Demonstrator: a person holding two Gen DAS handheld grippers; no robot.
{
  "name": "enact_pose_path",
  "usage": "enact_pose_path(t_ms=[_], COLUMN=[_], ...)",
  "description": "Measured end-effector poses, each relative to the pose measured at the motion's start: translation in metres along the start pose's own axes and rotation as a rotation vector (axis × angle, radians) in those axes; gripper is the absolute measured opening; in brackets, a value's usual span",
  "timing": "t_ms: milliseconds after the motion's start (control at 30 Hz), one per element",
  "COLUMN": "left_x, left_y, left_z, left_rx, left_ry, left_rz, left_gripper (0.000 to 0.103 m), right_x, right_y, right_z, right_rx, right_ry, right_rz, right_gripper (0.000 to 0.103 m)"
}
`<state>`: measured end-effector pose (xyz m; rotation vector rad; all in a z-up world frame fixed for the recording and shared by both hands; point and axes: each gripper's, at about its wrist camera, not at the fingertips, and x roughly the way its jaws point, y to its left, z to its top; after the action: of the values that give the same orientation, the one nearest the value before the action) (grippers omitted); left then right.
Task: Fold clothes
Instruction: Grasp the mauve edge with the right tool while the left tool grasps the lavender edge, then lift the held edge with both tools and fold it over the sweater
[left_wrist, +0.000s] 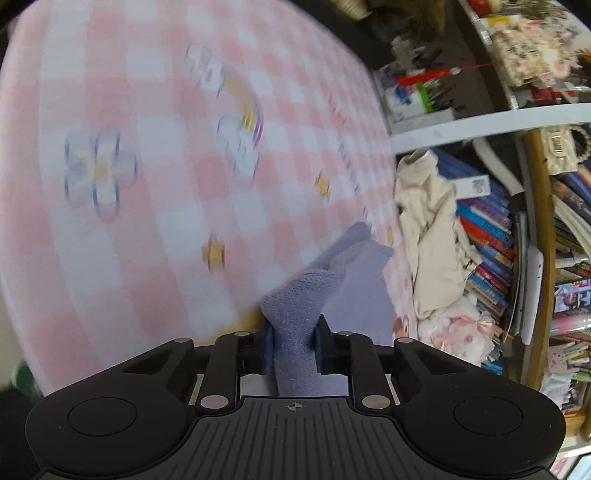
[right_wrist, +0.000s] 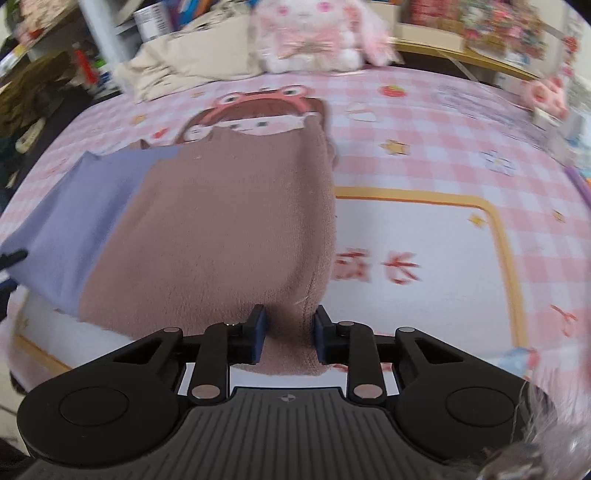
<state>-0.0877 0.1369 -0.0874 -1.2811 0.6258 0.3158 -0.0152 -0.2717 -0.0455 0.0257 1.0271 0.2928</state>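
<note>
1. The pink checked tabletop (right_wrist: 461, 155) is the biggest thing I have to work with. In the right wrist view it lies bare to the right of the garment, across the yellow-framed white panel (right_wrist: 417, 236), so I judge that is my open room for carrying a fold over.

2. The garment, a brown fleece piece (right_wrist: 229, 229), lies flat on the table with a lavender piece (right_wrist: 74, 221) showing from under its left side. Whether these are two items or one with a lining, I cannot tell. If I lift them unevenly, the layers could slide apart and the fold would come out skewed.

3. In the left wrist view the table's edge runs close beside the lavender cloth. Just past it hang a cream cloth (left_wrist: 428, 236) and packed bookshelves (left_wrist: 491, 251). A wide swing that way could snag something or drag cloth off the table.

4. A plush rabbit (right_wrist: 314, 33) sits at the far edge, beyond the brown piece. Pushing the garment forward could knock it.

5. My right gripper (right_wrist: 289, 334) is clamped on the near hem of the brown fleece. Only a narrow bite of hem sits between the pads, so a sharp pull could slip it free.

6. My left gripper (left_wrist: 293, 345) is pinched on a bunched lavender fold. That view is blurred, so I would ease the motion.
</note>
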Motion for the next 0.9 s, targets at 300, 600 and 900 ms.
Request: enact_pose_path(t_ms=[300,600,900], left_x=[-0.001,0.012,0.013], left_y=[0.012,0.013,0.015], left_z=[0.047,0.047,0.051], left_rx=[0.059,-0.018,0.004], left_ry=[-0.003,-0.026,-0.007], left_rz=[0.005,-0.033,-0.021], left_gripper=[0.028,0.027,0.018], right_x=[0.022,0.024,0.015], right_y=[0.054,0.055,0.058], right_z=[0.013,0.014,0.013], right_rx=[-0.181,-0.153,-0.186], right_ry=[0.007,0.011,-0.034], right_rz=[0.04,0.025,-0.013], right_gripper=[0.025,0.027,0.036])
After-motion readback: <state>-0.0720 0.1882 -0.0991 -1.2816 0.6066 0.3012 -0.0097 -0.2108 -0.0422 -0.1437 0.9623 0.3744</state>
